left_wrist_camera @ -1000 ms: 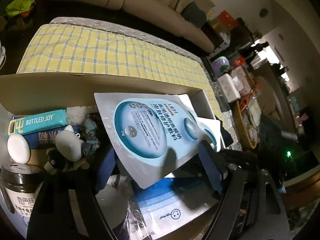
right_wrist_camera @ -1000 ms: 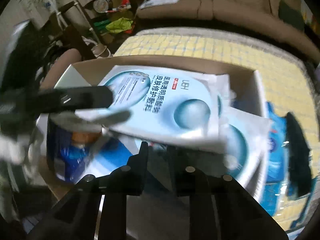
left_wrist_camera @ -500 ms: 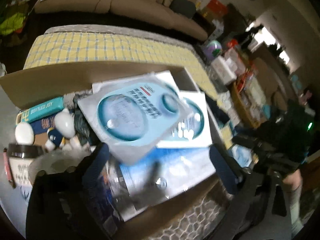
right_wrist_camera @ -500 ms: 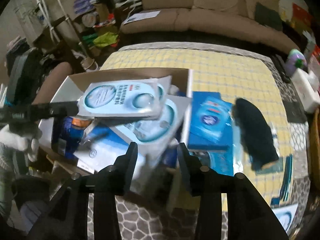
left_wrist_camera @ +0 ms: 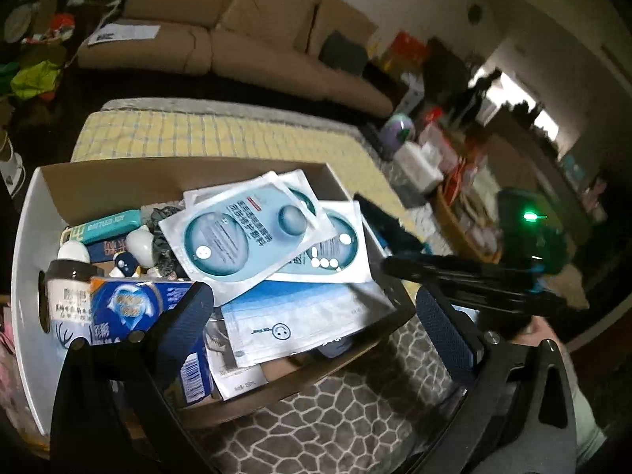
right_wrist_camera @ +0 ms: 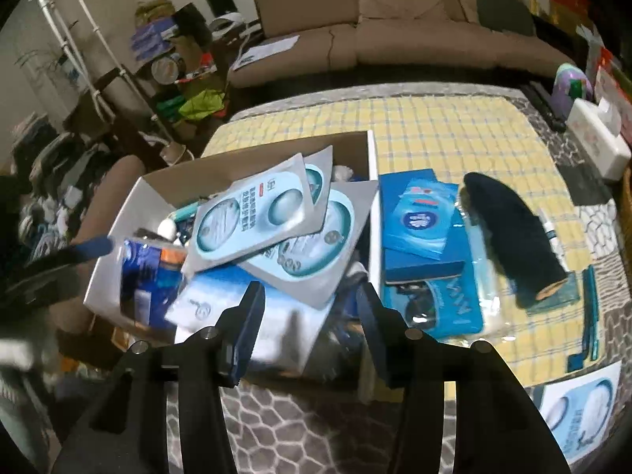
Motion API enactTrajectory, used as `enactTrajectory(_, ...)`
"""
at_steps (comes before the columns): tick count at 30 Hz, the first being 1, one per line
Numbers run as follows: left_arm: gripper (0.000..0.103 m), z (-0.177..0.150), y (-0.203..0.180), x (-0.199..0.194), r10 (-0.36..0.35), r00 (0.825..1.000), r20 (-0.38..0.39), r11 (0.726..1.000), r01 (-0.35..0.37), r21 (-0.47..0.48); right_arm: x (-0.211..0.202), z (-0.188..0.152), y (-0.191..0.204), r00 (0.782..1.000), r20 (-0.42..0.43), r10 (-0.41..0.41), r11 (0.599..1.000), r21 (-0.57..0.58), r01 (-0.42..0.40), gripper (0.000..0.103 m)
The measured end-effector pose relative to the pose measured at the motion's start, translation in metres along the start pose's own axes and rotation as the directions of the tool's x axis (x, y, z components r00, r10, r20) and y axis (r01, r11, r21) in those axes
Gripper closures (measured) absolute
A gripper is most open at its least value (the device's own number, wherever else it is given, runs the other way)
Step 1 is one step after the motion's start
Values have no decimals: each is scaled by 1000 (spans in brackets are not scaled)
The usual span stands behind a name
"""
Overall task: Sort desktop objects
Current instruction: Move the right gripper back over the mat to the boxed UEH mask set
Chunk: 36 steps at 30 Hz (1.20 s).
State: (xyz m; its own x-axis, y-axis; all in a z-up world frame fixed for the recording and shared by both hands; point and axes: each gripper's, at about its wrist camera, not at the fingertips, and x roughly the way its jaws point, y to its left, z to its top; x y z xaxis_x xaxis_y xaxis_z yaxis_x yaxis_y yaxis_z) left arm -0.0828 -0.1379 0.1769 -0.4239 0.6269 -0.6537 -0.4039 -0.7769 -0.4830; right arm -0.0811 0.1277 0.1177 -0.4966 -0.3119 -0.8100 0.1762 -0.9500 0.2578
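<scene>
Likely the top face-mask sachet (left_wrist_camera: 237,237) gets knocked off the overfull box (left_wrist_camera: 23,276), left gripper (left_wrist_camera: 316,308) released, right gripper (right_wrist_camera: 308,300) opening, empty

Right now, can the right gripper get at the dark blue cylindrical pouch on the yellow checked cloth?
Probably yes: the right gripper is empty, jaws opening, and the dark blue cylindrical pouch lies uncovered atop clear packaging, outside the box.

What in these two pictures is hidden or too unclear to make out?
- Cardboard box, left wrist view: its bottom and lower items are buried under the face mask packets and the pack of blue masks.
- Small print on those packets: too small to read in either view.
- Packet at the table corner, right wrist view: cut off by the picture edge.
- Dark roll, right wrist view: blurred, so I cannot tell what it is.
</scene>
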Motion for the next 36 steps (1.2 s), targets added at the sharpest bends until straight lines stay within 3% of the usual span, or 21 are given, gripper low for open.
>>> enactTrajectory(5,0,-14,16,-4,23,998,63,1000,-23,-9,35,11,3,992,-63,-112,993,18,113,53)
enactTrajectory(10,0,-18,22,3,8,998,70,1000,-8,11,54,17,7,986,-74,-150,988,15,152,53)
enactTrajectory(15,0,-18,26,3,-52,996,69,999,53,-8,75,31,22,967,-108,-229,973,-41,226,51)
enactTrajectory(23,0,-25,32,-3,-30,997,73,999,31,-11,102,32,53,924,-183,-336,936,-180,304,49)
enactTrajectory(26,0,-27,34,-7,-33,996,78,999,34,-18,88,27,43,934,-179,-310,947,-145,286,47)
enactTrajectory(32,0,-31,30,-9,-32,995,95,999,32,-1,33,15,34,972,-83,-220,973,-89,212,37)
enactTrajectory(36,0,-41,18,0,46,995,83,997,-52,66,1,3,32,982,-25,-189,980,-68,187,27)
